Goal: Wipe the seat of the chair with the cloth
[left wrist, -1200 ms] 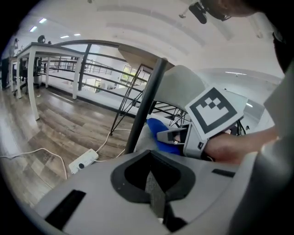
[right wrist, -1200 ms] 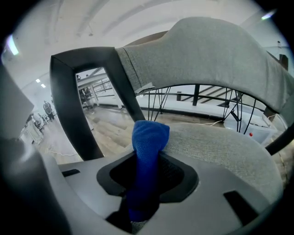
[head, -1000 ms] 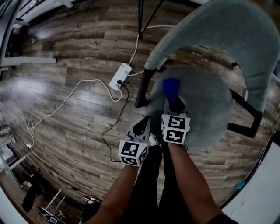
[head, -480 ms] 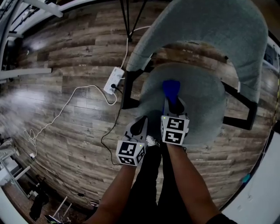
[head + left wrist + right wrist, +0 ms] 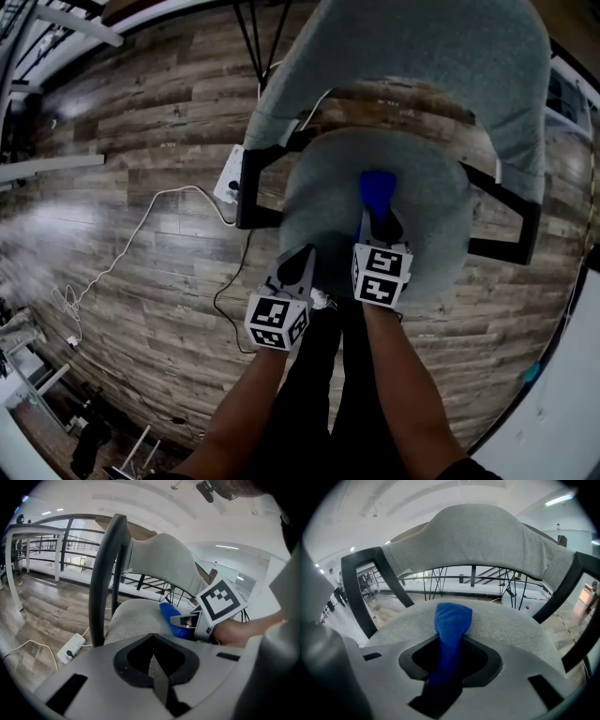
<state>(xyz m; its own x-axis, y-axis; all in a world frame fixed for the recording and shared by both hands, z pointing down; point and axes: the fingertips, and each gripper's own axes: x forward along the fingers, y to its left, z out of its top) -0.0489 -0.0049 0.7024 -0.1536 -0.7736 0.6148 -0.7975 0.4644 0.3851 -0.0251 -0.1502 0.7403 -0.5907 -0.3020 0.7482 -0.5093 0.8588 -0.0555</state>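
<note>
Grey right gripper: clamped on a blue folded cloth, whose free end is pressed onto the seat.
Left gripper: jaws together with nothing in them, hovering at the seat's front-left edge.
Cloth position: about mid-seat on the round grey upholstered chair seat, short of the curved backrest.
Progress: wiping looks under way. No dirt shows, so coverage cannot be judged; the rim and back part probably remain.
Change: a second ago the cloth sat left of the seat's middle; now it is centred.
</note>
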